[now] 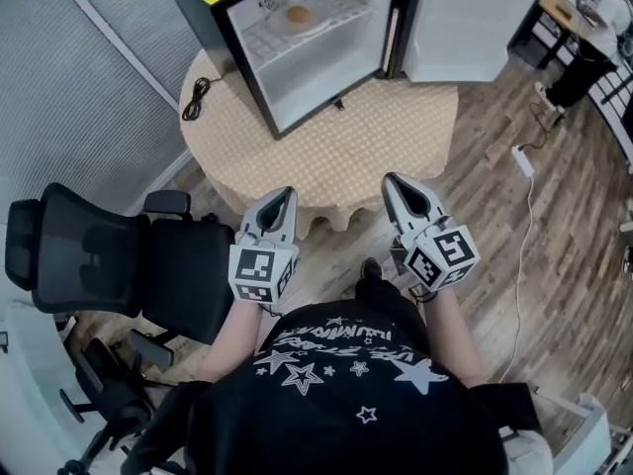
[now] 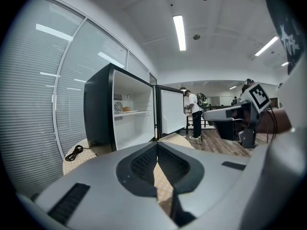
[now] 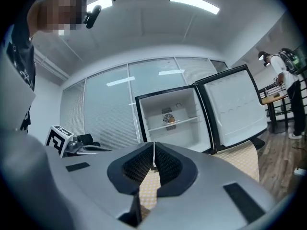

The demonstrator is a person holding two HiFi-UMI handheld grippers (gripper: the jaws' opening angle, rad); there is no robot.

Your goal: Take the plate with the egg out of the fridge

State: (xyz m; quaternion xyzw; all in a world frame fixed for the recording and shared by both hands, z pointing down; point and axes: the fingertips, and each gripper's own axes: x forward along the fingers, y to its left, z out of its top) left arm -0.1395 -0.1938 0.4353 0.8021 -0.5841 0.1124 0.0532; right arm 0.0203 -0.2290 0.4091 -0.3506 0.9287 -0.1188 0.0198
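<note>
A small black fridge (image 1: 326, 38) stands on a round table (image 1: 396, 137) with a tan cloth, its door (image 1: 465, 23) swung open to the right. On the upper wire shelf a brown egg (image 1: 299, 14) rests on a pale plate (image 1: 315, 25). The egg also shows far ahead in the left gripper view (image 2: 126, 109) and the right gripper view (image 3: 171, 120). My left gripper (image 1: 288, 196) and right gripper (image 1: 391, 181) hover side by side at the table's near edge, well short of the fridge. Both have their jaws together with nothing between them (image 2: 156, 147) (image 3: 154, 150).
A black office chair (image 1: 89, 255) stands close on my left. A coiled black cable (image 1: 196, 97) lies on the table's left side. A power strip with a white cord (image 1: 522, 161) lies on the wooden floor at right. A person (image 2: 194, 114) stands at desks beyond the fridge.
</note>
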